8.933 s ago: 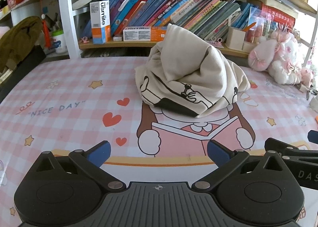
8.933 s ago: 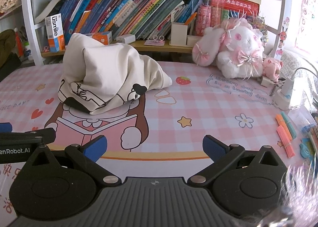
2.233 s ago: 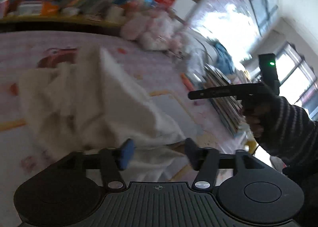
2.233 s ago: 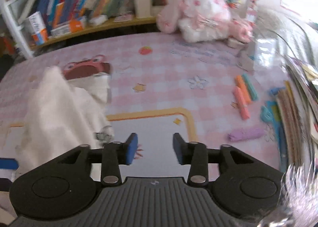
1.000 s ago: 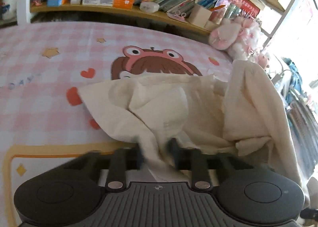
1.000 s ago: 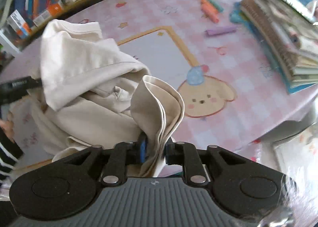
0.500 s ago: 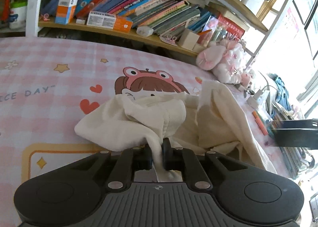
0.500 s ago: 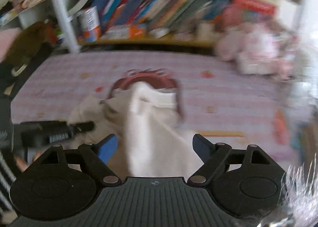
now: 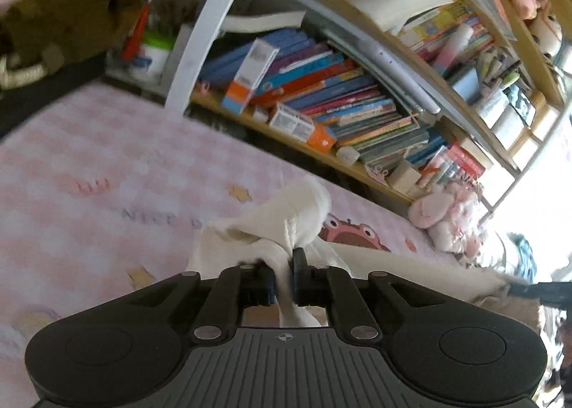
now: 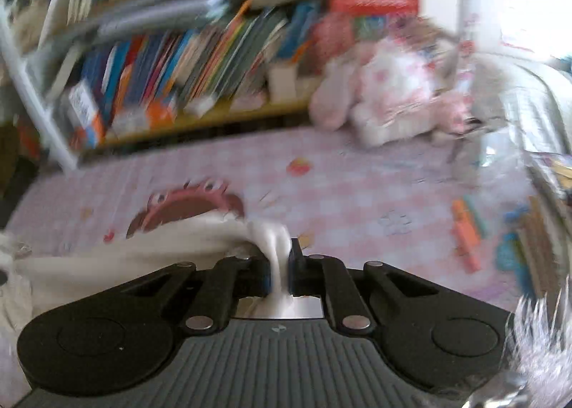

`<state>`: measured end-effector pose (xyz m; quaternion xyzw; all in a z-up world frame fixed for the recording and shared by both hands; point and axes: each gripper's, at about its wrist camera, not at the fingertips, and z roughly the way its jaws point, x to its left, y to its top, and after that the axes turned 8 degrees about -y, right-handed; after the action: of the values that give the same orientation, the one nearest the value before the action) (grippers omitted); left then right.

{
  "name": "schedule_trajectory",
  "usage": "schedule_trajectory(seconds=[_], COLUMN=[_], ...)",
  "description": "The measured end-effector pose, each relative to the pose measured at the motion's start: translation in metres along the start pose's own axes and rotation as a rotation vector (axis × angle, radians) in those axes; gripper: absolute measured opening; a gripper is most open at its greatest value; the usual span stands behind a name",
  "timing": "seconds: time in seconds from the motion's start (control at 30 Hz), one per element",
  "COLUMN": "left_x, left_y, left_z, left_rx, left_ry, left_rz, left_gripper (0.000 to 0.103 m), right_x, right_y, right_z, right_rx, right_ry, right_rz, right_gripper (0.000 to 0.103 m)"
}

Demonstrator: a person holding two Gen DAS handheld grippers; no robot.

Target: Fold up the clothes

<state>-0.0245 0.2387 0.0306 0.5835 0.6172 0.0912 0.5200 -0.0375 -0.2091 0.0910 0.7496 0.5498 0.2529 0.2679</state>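
Note:
A cream garment (image 9: 286, 218) is bunched in front of my left gripper (image 9: 284, 275), which is shut on a fold of it above the pink checked table mat (image 9: 107, 172). From there the cloth stretches right towards the dark bar of the other gripper at the frame edge. In the blurred right wrist view, my right gripper (image 10: 279, 265) is shut on another edge of the cream garment (image 10: 200, 232), and the cloth trails off to the left. Between the two grippers the garment hangs as a taut band.
A bookshelf (image 9: 339, 107) full of books runs along the back of the table. A pink and white plush toy (image 10: 393, 97) sits at the back right. Several coloured markers (image 10: 464, 229) and stacked notebooks lie at the right edge. A brown bag (image 9: 53, 25) is at far left.
My right gripper let go of a fold, stood wide open, then shut on another edge. My left gripper rose and swung left with its fold. The garment is now stretched between them.

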Motion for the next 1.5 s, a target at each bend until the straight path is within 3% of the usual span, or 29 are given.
schedule_trajectory(seconds=[0.17, 0.27, 0.47, 0.53, 0.57, 0.6, 0.63, 0.67, 0.7, 0.73, 0.8, 0.9, 1.1, 1.2, 1.3, 1.5], left_x=[-0.01, -0.019, -0.038, -0.042, -0.041, -0.039, -0.034, -0.028, -0.023, -0.017, -0.008, 0.005, -0.003, -0.019, -0.038, -0.053], left_y=[-0.008, 0.008, 0.064, 0.09, 0.1, 0.109, 0.115, 0.114, 0.111, 0.105, 0.082, 0.041, -0.024, -0.048, -0.063, -0.077], left_z=[0.016, 0.01, 0.009, 0.024, 0.037, 0.053, 0.07, 0.087, 0.103, 0.114, 0.115, 0.103, 0.094, 0.093, 0.087, 0.073], left_rx=[0.067, -0.006, -0.196, -0.249, -0.247, -0.225, -0.177, -0.106, -0.034, 0.018, 0.054, 0.084, 0.194, 0.245, 0.255, 0.284], left_ry=[0.058, 0.034, -0.017, -0.002, 0.023, 0.061, 0.107, 0.175, 0.254, 0.313, 0.342, 0.308, 0.205, 0.137, 0.121, 0.074], left_rz=[0.107, 0.146, 0.219, 0.216, 0.21, 0.205, 0.209, 0.218, 0.224, 0.234, 0.24, 0.162, -0.014, -0.049, -0.023, -0.019], left_gripper=[0.008, 0.008, 0.008, 0.009, 0.016, 0.022, 0.029, 0.047, 0.055, 0.055, 0.058, 0.067, 0.067, 0.067, 0.067, 0.063], right_x=[0.003, 0.013, 0.02, 0.029, 0.035, 0.044, 0.054, 0.061, 0.067, 0.069, 0.064, 0.05, 0.067, 0.078, 0.084, 0.098], right_y=[-0.022, -0.029, 0.029, 0.06, 0.077, 0.092, 0.105, 0.114, 0.12, 0.121, 0.107, 0.068, -0.014, -0.038, -0.054, -0.082], right_z=[0.004, -0.002, -0.027, -0.028, -0.023, -0.014, -0.001, 0.014, 0.029, 0.04, 0.051, 0.065, 0.089, 0.094, 0.09, 0.066], right_rx=[0.038, 0.014, -0.195, -0.302, -0.354, -0.38, -0.376, -0.354, -0.327, -0.308, -0.258, -0.119, 0.142, 0.208, 0.251, 0.282], right_ry=[-0.022, 0.004, 0.068, 0.064, 0.043, 0.005, -0.045, -0.093, -0.138, -0.174, -0.165, 0.005, 0.14, 0.133, 0.131, 0.21], right_rz=[-0.051, -0.064, -0.112, -0.114, -0.113, -0.127, -0.155, -0.188, -0.222, -0.246, -0.248, -0.215, -0.181, -0.124, -0.079, -0.117], right_gripper=[0.008, 0.008, 0.008, 0.008, 0.009, 0.022, 0.067, 0.089, 0.094, 0.09, 0.09, 0.09, 0.089, 0.08, 0.071, 0.067])
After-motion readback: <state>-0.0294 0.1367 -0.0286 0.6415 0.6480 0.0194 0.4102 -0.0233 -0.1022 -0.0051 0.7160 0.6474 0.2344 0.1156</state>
